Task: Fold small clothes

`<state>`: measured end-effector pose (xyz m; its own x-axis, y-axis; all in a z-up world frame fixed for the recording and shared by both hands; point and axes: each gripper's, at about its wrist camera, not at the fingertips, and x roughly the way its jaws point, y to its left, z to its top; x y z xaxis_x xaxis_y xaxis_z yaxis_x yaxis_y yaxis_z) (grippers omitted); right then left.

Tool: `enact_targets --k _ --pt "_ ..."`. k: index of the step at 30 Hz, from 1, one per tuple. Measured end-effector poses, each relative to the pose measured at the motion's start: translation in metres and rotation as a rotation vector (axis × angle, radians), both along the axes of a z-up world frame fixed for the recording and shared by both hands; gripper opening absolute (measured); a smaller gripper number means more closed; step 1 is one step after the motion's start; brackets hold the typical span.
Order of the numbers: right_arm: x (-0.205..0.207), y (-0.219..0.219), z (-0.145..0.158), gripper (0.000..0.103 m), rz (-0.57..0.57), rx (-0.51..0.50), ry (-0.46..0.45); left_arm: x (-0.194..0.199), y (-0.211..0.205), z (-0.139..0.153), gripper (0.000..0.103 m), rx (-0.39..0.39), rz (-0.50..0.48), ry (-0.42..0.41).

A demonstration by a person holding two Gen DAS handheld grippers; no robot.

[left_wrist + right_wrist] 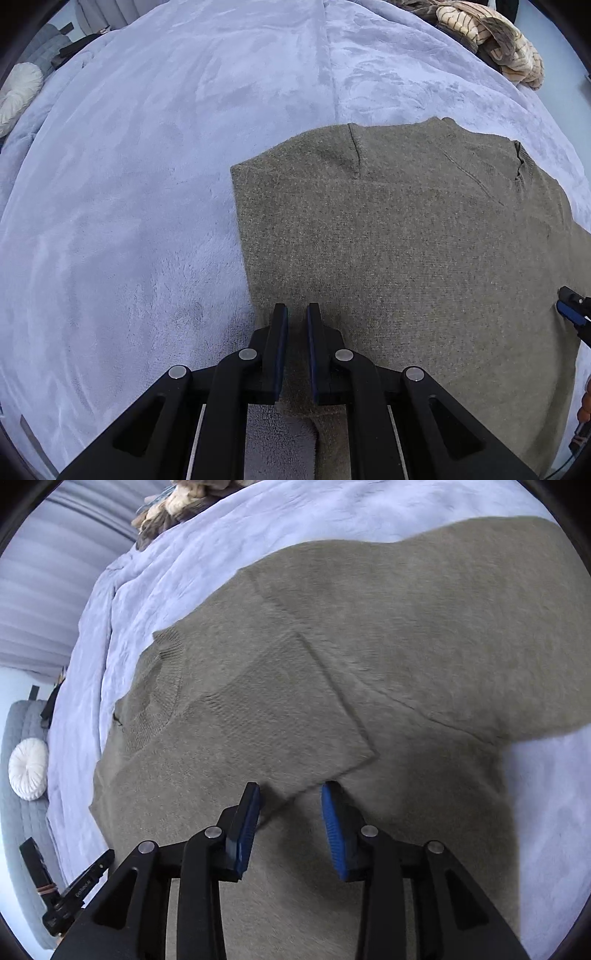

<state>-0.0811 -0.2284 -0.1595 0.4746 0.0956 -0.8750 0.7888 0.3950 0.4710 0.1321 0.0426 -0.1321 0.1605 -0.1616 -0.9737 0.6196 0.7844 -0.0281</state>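
Sweater: an olive-grey knit sweater (pixel 406 240) lies flat on the pale blue blanket (pixel 129 184), spread so its edges can be turned inward; every place below is given from it
Sleeve: 1 sleeve (pixel 280 716) is laid across the sweater's body, cuff pointing at the right gripper, probably to narrow the shape before the next fold
Collar: the ribbed collar (pixel 166 672) sits at the sweater's far end in the right wrist view
Right gripper: the right gripper (pixel 291 794) hovers over the sweater's folded sleeve end, blue pads apart with nothing pinched between them
Left gripper: the left gripper (pixel 297 314) stands at the sweater's near left side, fingers drawn almost together; whether knit is caught between them I cannot tell
Pile: other clothes (pixel 491 40) wait heaped beyond the sweater's far side, likely next in turn
Cushion: a round white cushion (pixel 27 768) rests well away from the sweater, off the blanket
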Motion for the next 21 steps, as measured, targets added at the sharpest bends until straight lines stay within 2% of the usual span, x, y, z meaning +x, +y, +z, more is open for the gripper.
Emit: enact_targets --k 3,5,13,15,17,21 --pt "-0.015 -0.002 0.010 0.042 -0.006 0.007 -0.010 -0.007 -0.005 0.006 0.011 0.012 0.005 -0.008" --pt "-0.016 0.003 0.013 0.051 -0.012 0.012 -0.018 -0.010 -0.011 0.008 0.011 0.013 0.009 -0.006" --pt "-0.031 0.015 0.019 0.054 0.005 0.060 -0.022 -0.052 -0.020 0.018 0.011 0.012 -0.029 0.051" --pt "-0.041 0.018 0.020 0.055 0.002 0.077 -0.022 -0.063 -0.024 0.018 0.011 0.022 -0.047 0.060" --pt "-0.046 0.023 0.020 0.061 -0.004 0.097 -0.019 -0.075 -0.027 0.016 0.011 0.039 -0.060 0.072" --pt "-0.066 0.032 0.018 0.061 -0.005 0.128 -0.012 -0.095 -0.028 0.016 0.012 0.047 -0.073 0.093"
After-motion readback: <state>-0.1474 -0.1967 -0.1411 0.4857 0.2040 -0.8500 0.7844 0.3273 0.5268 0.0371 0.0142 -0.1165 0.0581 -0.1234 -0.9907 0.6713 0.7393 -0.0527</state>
